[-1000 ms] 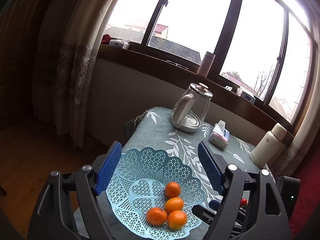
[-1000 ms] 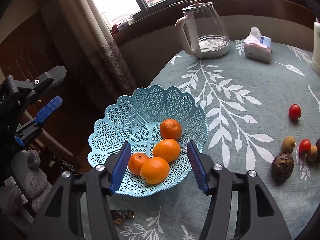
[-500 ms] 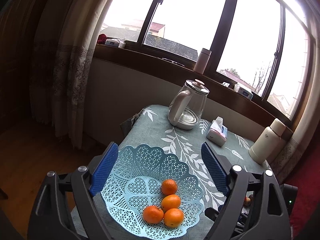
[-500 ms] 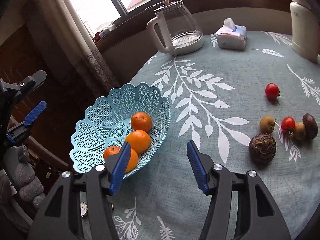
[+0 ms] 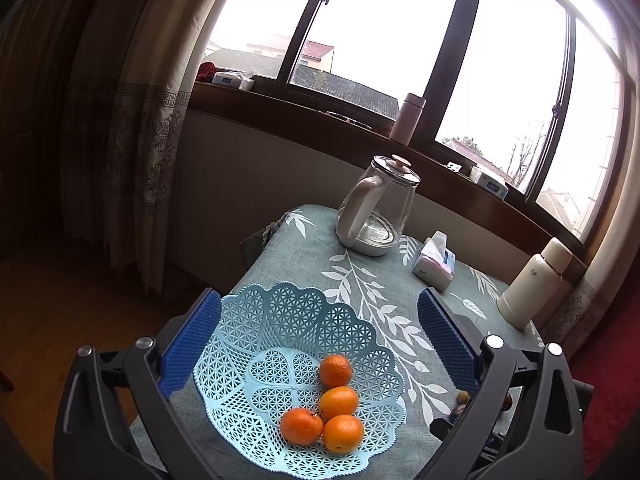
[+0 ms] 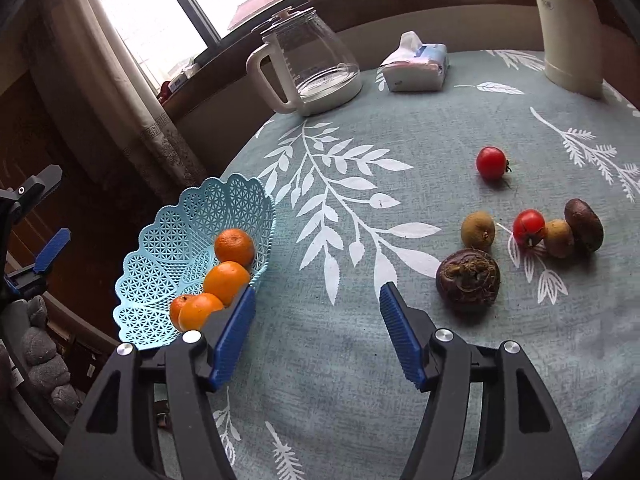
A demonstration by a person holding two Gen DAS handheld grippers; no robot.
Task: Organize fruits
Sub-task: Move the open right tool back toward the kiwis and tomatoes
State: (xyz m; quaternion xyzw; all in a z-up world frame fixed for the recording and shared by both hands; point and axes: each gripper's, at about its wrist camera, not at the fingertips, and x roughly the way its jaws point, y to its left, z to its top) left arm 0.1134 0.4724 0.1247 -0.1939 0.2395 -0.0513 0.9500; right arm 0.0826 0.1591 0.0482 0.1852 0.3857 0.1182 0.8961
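Four oranges (image 5: 338,400) already sit in the light blue lattice basket (image 5: 280,320), clustered toward its 5 o'clock side in the left wrist view. That part of the sorting looks done.

The rest of the fruit lies loose on the leaf-patterned desk (image 6: 360,380), well apart from the basket. In the right wrist view a dark purple, wrinkled fruit (image 6: 468,278) sits nearest, at about 1 o'clock from the right gripper (image 6: 316,332). Beyond it are a small brownish-green fruit (image 6: 478,231), a cherry tomato (image 6: 529,227) touching a second brownish fruit (image 6: 559,238), and a dark brown oval fruit (image 6: 584,225) pressed against that one. Another cherry tomato (image 6: 491,163) stands alone farther back, at about 12 o'clock from the group.

The right gripper's fingers are spread wide and hold nothing; they hang over bare cloth between the basket at 9 o'clock and the loose fruit. The left gripper (image 5: 320,344) is likewise wide open and empty, its fingers framing the basket from either side without touching it.

Judging by this, six pieces remain to gather, and the purple fruit is the likeliest next pick.
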